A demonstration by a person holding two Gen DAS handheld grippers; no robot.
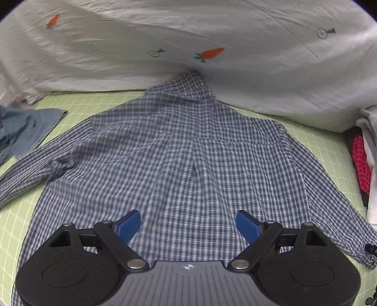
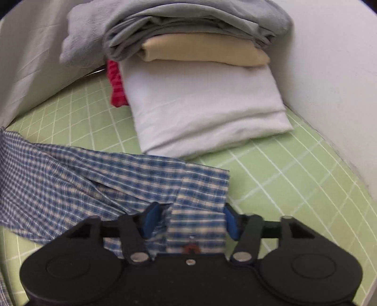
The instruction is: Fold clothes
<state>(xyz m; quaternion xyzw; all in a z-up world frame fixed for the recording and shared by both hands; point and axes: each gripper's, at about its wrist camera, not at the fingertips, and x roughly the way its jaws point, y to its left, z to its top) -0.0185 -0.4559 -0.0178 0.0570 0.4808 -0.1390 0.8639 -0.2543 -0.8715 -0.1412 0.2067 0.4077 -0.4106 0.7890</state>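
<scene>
A home laundry-folding spot: green gridded mat [image 2: 294, 169], folded clothes stack [image 2: 200, 77], carrot-print sheet [image 1: 165, 47].

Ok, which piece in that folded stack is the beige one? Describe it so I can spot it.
Find the green grid mat, then the folded stack at its far end. The beige piece is the thin layer sandwiched between the bulky grey garment on top and the thick white one beneath.

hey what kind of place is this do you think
Probably a home laundry-folding spot: a plaid shirt spread on a green grid mat, a stack of folded clothes beside it, and a carrot-print sheet behind.
</scene>
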